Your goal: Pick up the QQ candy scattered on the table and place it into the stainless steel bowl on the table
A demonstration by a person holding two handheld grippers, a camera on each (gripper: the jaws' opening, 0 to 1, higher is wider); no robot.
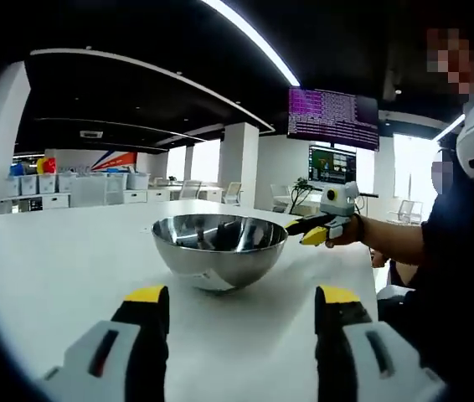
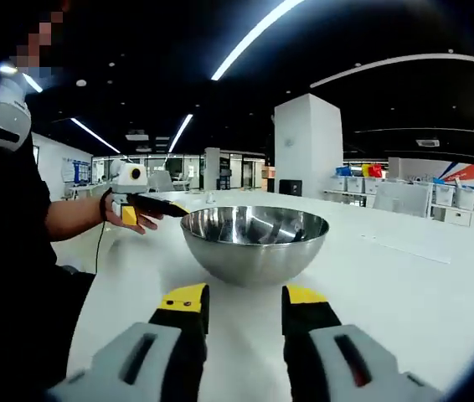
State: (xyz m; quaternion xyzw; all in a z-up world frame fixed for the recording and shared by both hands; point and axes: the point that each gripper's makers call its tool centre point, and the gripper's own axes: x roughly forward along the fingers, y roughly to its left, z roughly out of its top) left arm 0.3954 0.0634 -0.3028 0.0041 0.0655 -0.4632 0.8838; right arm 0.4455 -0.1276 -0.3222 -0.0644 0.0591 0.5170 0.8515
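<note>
Left gripper view: the left tongs (image 1: pixel 242 303) rise from the bottom edge with the yellow tips set wide apart and nothing between them. The bowl (image 1: pixel 218 249) stands upright on the white counter (image 1: pixel 61 268) at frame centre, just beyond the tips and apart from them. At centre right, near the bowl rim, the right tongs (image 1: pixel 311 232) enter the frame, held in a person's hand (image 1: pixel 352 231); their yellow tips sit close together, and whether they carry anything cannot be determined. A dark-clad person (image 1: pixel 455 243) fills the right edge. Two screens (image 1: pixel 332 117) hang at upper centre right, and white bins (image 1: pixel 78 182) line a shelf at middle left.

Right gripper view: the right tongs (image 2: pixel 243 298) rise from the bottom edge with the yellow tips at a narrow gap and nothing held. The bowl (image 2: pixel 255 241) stands at frame centre, just beyond the tips; its polished interior reflects the room, and contents cannot be determined. At middle left, the left tongs (image 2: pixel 151 209) sit in a hand (image 2: pixel 134 219) close to the bowl rim, above the counter (image 2: pixel 404 276). A white pillar (image 2: pixel 308 144) stands at upper centre, with bins (image 2: pixel 363 181) to its right.

No candy can be made out on the counter in either view
</note>
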